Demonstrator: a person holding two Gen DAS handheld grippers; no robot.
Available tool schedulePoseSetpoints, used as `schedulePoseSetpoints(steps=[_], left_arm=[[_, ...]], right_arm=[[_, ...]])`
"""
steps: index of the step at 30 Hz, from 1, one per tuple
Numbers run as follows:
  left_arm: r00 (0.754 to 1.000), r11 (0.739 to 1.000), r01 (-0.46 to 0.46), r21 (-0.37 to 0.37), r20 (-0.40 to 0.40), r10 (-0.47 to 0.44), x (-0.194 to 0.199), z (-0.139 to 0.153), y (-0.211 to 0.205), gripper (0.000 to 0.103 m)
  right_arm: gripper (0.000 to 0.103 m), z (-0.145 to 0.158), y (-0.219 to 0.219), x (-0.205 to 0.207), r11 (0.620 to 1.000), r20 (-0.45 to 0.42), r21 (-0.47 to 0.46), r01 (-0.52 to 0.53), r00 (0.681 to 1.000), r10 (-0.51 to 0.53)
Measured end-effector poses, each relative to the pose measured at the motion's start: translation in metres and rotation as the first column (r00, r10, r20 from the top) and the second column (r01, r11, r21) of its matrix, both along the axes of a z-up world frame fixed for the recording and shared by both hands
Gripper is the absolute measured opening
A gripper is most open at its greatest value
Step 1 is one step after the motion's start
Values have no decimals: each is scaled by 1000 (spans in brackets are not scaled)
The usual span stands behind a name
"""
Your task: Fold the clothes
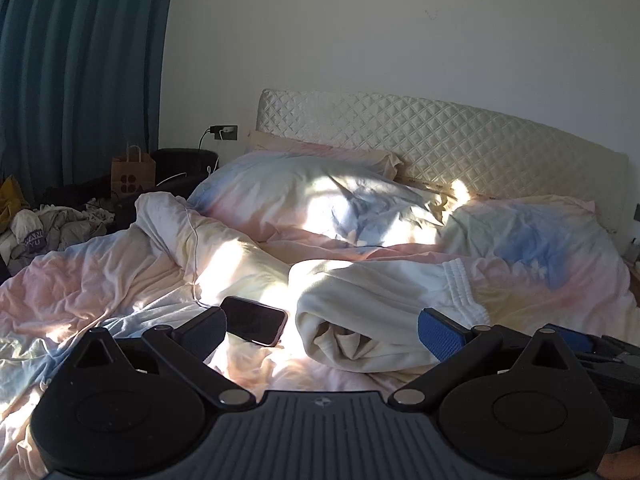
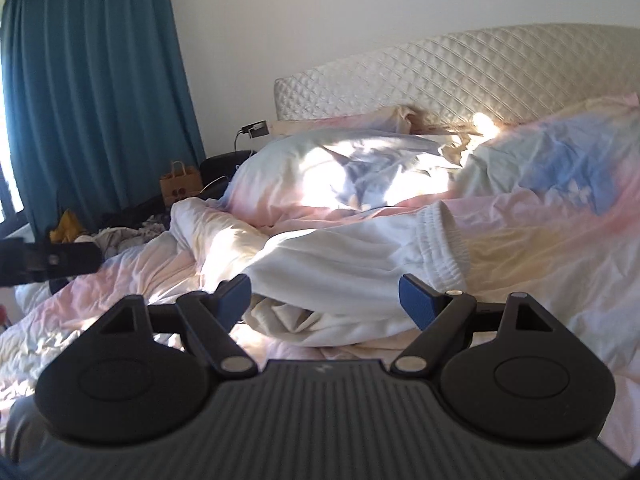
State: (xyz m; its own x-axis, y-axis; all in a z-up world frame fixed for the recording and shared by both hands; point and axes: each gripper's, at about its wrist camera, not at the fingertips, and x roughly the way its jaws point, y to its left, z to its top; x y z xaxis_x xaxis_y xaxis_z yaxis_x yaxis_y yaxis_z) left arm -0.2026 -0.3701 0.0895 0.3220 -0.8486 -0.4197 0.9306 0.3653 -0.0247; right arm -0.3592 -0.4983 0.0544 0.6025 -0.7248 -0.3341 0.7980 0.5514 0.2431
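Left hand-held gripper (image 1: 322, 330) and right hand-held gripper (image 2: 324, 298): both spread, empty. Centre frame, one white garment (image 1: 384, 300); beside it, one phone (image 1: 254, 320); two pillows (image 1: 288, 196) above.

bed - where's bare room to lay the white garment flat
Most open: the sheet left of the phone and cable, and the sheet right of the garment waistband, below the right pillow. Crowded: centre, with garment, phone, and both open grippers, left and right.
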Motion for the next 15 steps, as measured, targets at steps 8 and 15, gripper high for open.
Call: schedulePoseSetpoints(steps=[8, 15], left_arm=[[1000, 1000, -22, 9, 19, 22, 5, -11, 22, 103], [999, 1000, -30, 10, -18, 30, 17, -31, 36, 103]], right_arm=[[83, -2, 17, 12, 1000, -34, 19, 7, 999, -7], [83, -5, 28, 23, 999, -79, -12, 29, 996, -30]])
